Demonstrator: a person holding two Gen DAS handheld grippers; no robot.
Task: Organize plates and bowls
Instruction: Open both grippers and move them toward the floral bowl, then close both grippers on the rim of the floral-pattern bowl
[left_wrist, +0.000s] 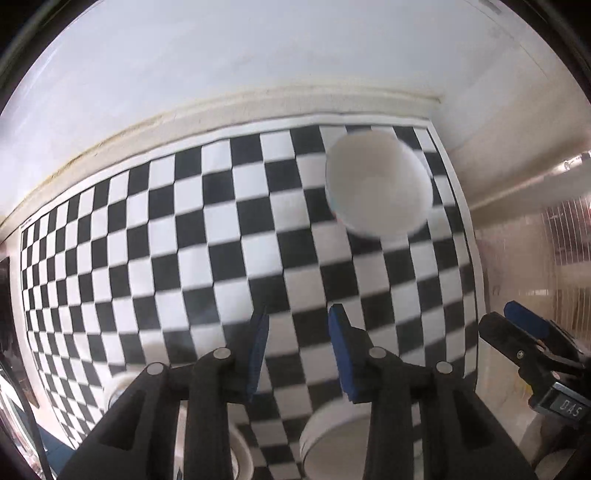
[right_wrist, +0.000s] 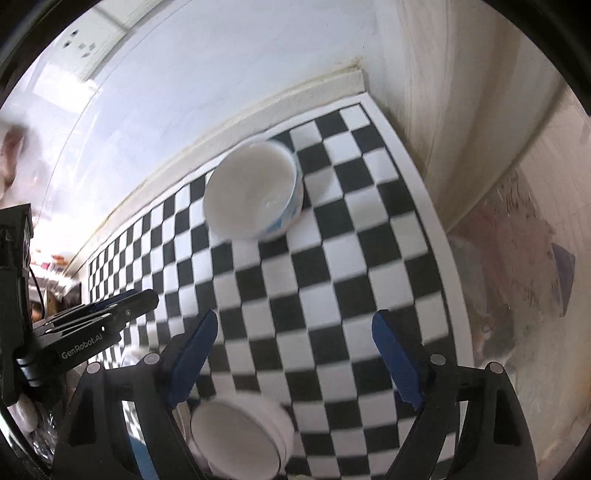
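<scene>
On the black-and-white chequered mat (left_wrist: 221, 229) that covers the surface, a white ceramic bowl with a blue pattern on its outer wall (right_wrist: 255, 192) stands upright near the far edge, close to the pale ledge (left_wrist: 258, 103) where the mat meets the glossy white wall (left_wrist: 221, 48). It is empty and nothing touches it. In the left wrist view the same bowl (left_wrist: 378, 184) sits toward the mat's far right corner.

The left tool (left_wrist: 299, 350) hangs above the mat, pointing down at it, its blue pads (left_wrist: 341, 354) a narrow way apart with only chequered squares showing between them; it grips nothing. The right tool (right_wrist: 295, 358) has its blue pads (right_wrist: 397, 362) spread wide, likewise with bare mat between them and nothing held. Each tool shows in the other's view: the right one at the lower right edge of the left view, the left one as a black body lettered "GenRobot.AI" at the left of the right view.

Below the tools, at the near edge of the mat, lies a stack of white round dishes (right_wrist: 240, 435), rims nested one inside another; whether they are plates or shallow bowls I cannot tell through the blur. In the left view a white round rim (left_wrist: 332, 435) appears under the right finger, and another white dish (left_wrist: 236, 454) under the left finger.

To the right of the mat stands a pale wall (right_wrist: 461, 110).
</scene>
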